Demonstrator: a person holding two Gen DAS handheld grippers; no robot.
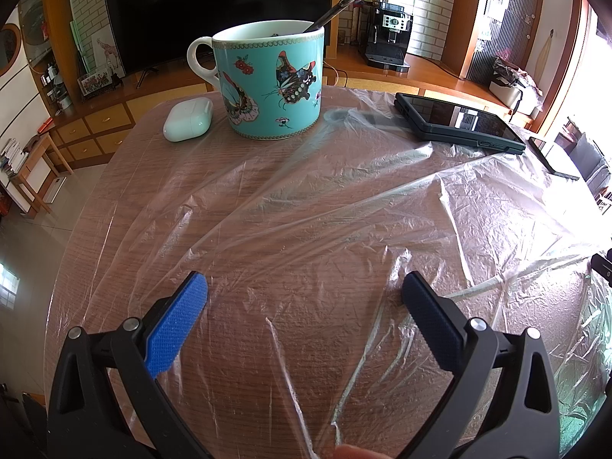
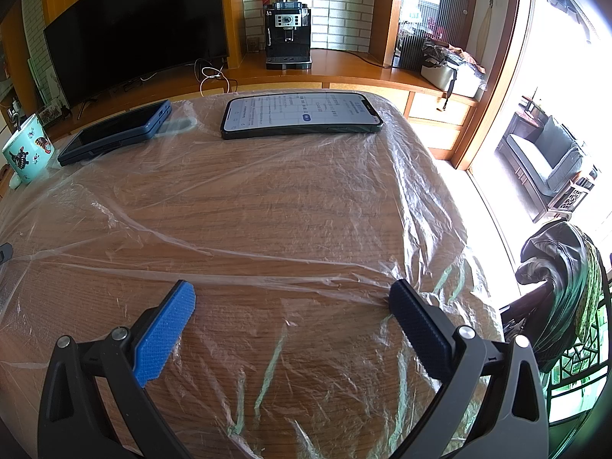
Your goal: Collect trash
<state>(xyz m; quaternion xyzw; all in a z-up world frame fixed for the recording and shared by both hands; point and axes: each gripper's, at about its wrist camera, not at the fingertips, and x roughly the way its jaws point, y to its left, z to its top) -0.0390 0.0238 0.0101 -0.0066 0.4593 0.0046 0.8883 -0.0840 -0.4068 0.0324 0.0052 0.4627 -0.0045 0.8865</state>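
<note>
A large clear plastic bag (image 1: 344, 206) lies flat and wrinkled across the wooden table (image 1: 126, 176); the right wrist view shows the same bag (image 2: 267, 199) spread over most of the tabletop. My left gripper (image 1: 304, 285) hovers open just above the plastic, with nothing between its blue pads. Over the bag's near right part, my right gripper (image 2: 292, 292) is also open and holds nothing. The bag's far edge runs under a dark cased phone (image 1: 459, 122) and a lit phone (image 2: 302, 114).
A turquoise butterfly mug (image 1: 271, 80) with a spoon (image 1: 332, 9) stands at the table's far side beside a white earbud case (image 1: 187, 119). The dark cased phone (image 2: 118, 134) lies far left in the right wrist view. A chair with draped clothing (image 2: 562, 287) stands off the table's right edge.
</note>
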